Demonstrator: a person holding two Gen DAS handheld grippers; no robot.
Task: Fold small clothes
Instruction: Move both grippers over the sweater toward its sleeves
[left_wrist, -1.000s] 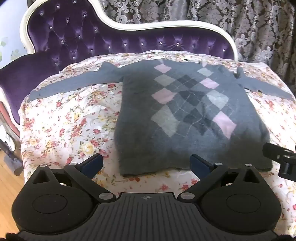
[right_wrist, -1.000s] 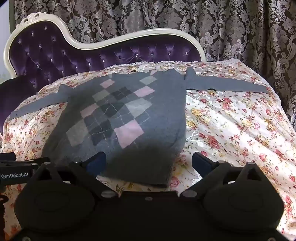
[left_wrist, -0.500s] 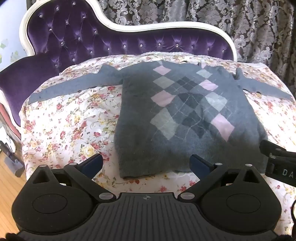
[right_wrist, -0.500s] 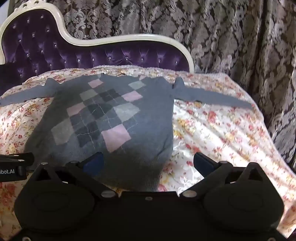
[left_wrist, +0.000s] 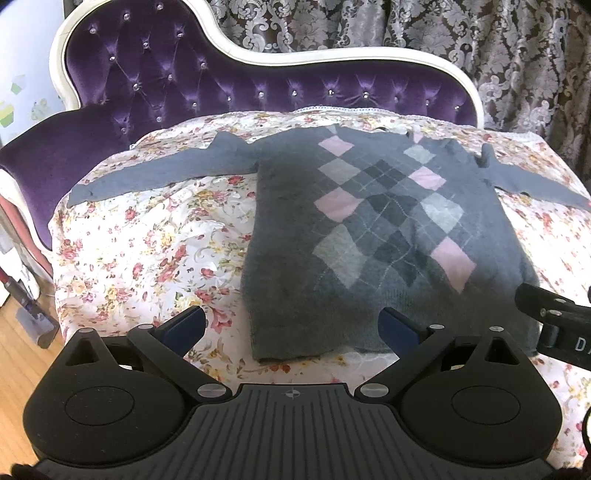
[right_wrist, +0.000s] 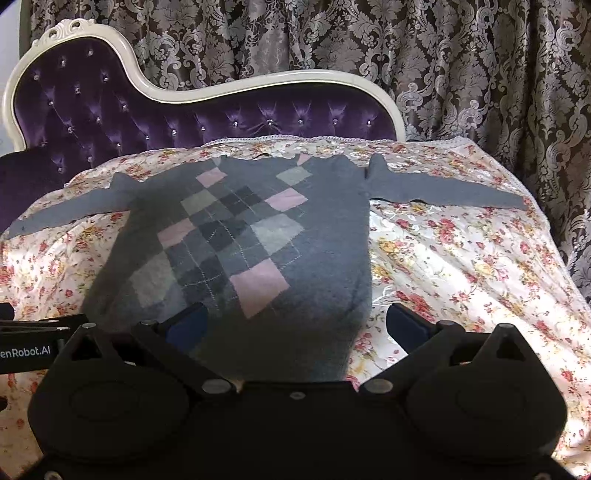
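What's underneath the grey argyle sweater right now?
The sweater lies flat, sleeves spread, on a floral sheet draped over a purple tufted sofa. Whatever lies directly beneath its body is covered.

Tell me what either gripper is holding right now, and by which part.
Nothing: left gripper and right gripper are open above the sweater hem.

I saw the grey argyle knit sweater (left_wrist: 369, 236) lying flat on the floral quilted bedspread (left_wrist: 155, 251), sleeves out left and right, collar toward the purple tufted headboard (left_wrist: 229, 85). Behind that hung the damask patterned curtain (right_wrist: 480, 66). Both grippers sat before the hem.
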